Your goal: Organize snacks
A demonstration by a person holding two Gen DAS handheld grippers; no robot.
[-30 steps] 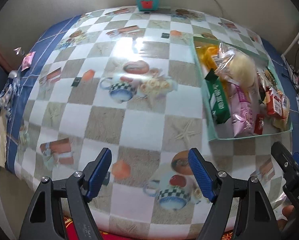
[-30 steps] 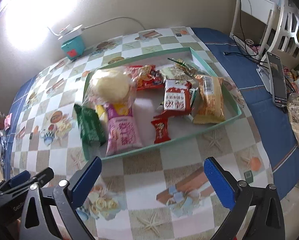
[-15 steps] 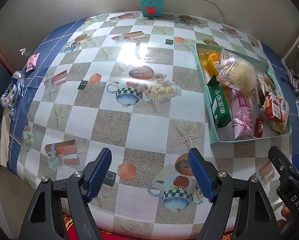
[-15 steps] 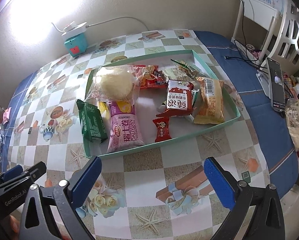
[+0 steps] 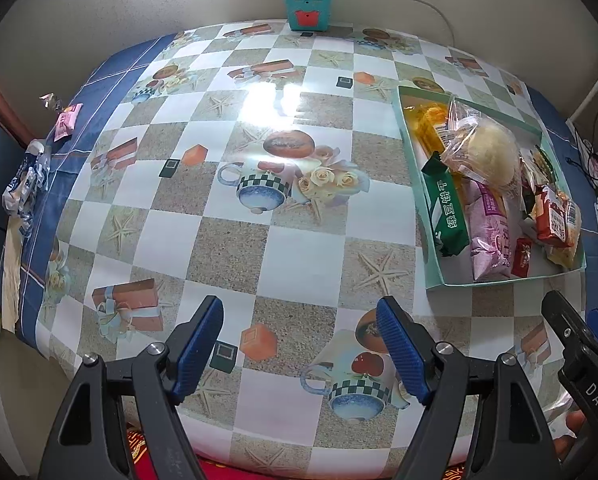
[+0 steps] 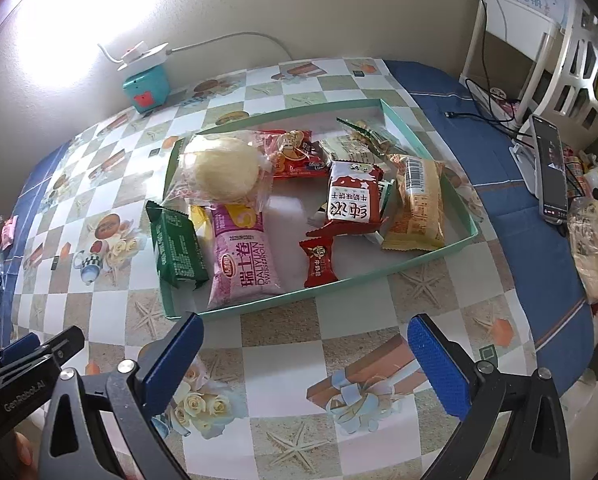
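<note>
Green was the tray (image 6: 431, 258) on the checked tablecloth (image 5: 299, 256), full of snacks like my pink Swiss roll (image 6: 245, 260) and round bun (image 6: 219, 170), while my left gripper (image 5: 299, 348) and right gripper (image 6: 305, 364) hung near it, jaws apart, holding nothing.

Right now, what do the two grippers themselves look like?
Both are the same build: black triangular plastic finger arms with silver screws and blue ribbed pads. The left gripper shows white "GenRobot.AI" lettering on its body in the right wrist view; the right gripper shows "DAS" in the left wrist view. No cables or sleeves show.
</note>
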